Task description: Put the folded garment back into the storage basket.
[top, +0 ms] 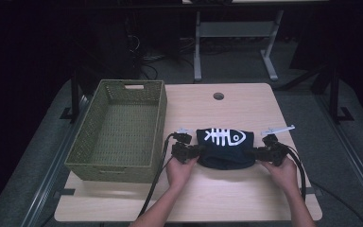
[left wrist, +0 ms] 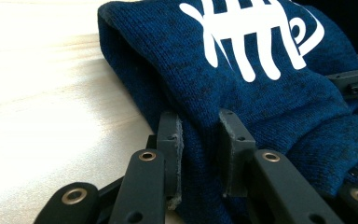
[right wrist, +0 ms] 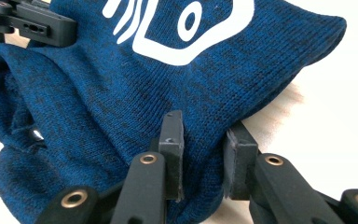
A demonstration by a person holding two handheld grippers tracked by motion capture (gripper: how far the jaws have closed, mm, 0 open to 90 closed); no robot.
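Observation:
A folded dark blue knit garment with a white fish-skeleton print lies on the light wooden table, near the front middle. My left gripper is shut on its left edge; in the left gripper view the pads pinch a thick fold of blue knit. At the garment's right edge my right gripper is shut on the fabric, and the right gripper view has blue knit bunched between its pads. Each gripper is held by a hand coming from the table's front.
An empty olive woven basket stands on the left part of the table, right beside the left gripper. A round cable hole sits near the far edge. Black cables trail off the front. Dark floor and a white desk frame lie beyond.

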